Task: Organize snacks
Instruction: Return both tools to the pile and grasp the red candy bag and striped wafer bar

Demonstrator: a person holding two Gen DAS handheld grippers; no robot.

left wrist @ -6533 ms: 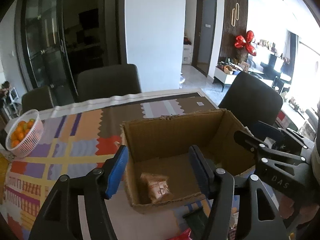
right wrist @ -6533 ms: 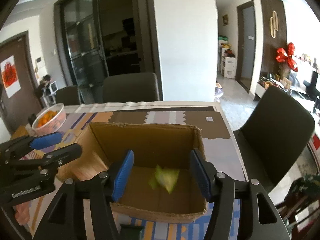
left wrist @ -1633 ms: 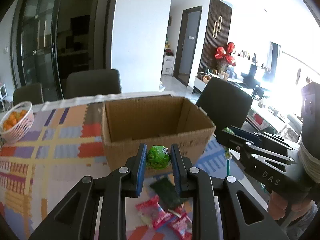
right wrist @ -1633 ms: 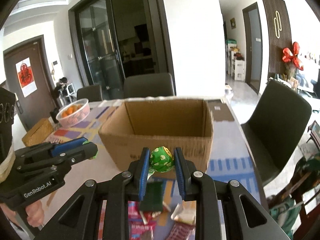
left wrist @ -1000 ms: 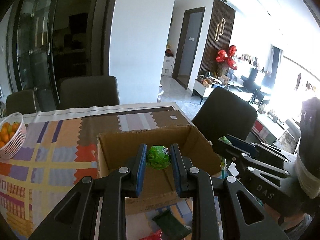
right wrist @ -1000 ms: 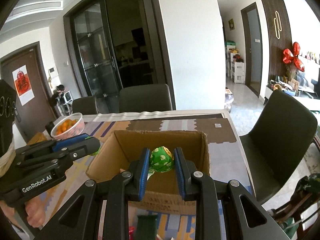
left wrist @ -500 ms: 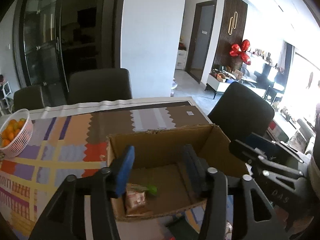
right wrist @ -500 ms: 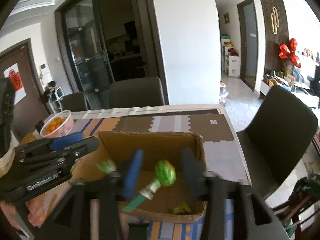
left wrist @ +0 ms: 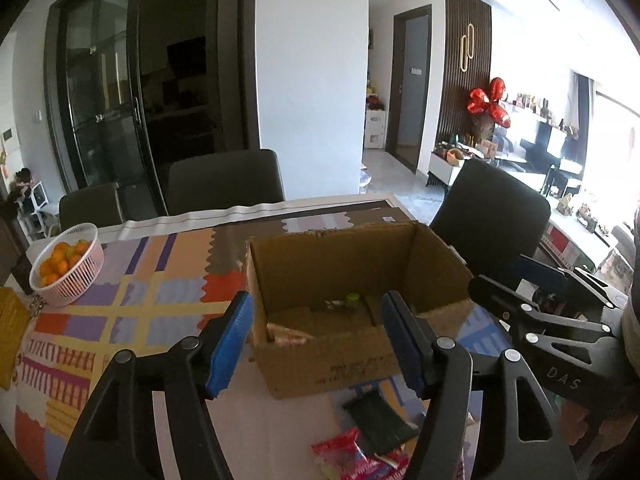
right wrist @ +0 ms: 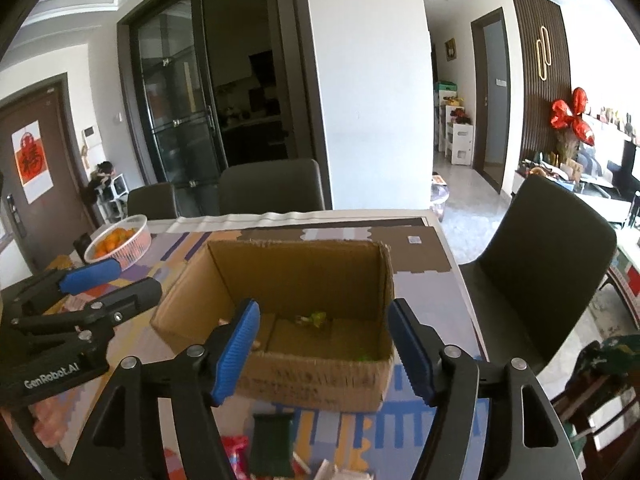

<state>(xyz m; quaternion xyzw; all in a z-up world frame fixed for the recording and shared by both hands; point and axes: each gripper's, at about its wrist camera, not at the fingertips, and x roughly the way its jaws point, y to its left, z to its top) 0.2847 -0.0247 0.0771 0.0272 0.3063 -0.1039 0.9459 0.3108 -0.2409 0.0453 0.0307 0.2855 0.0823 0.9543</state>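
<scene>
An open cardboard box (left wrist: 344,356) stands on the patterned tablecloth. On its floor lie a green lollipop (left wrist: 352,300) and a tan wrapped snack (left wrist: 285,332). My left gripper (left wrist: 318,318) hovers over the box's near wall, its jaws opening with nothing between the blue pads. In the right wrist view the box (right wrist: 320,376) holds a green lollipop (right wrist: 317,317) and another green sweet (right wrist: 364,357). My right gripper (right wrist: 323,316) is above the near wall, jaws also opening and empty. Loose snacks lie in front of the box: a dark green packet (left wrist: 378,420) and a red packet (left wrist: 344,456).
A white basket of oranges (left wrist: 68,268) sits at the table's far left, with a yellow box (left wrist: 10,336) near it. Dark chairs stand behind the table (left wrist: 224,180) and at its right end (right wrist: 548,248). Each gripper shows in the other's view, flanking the box.
Both grippers went from shut on a green lollipop to open. Both lollipops fell into the box. The grippers have drawn back a little toward the box's near wall.
</scene>
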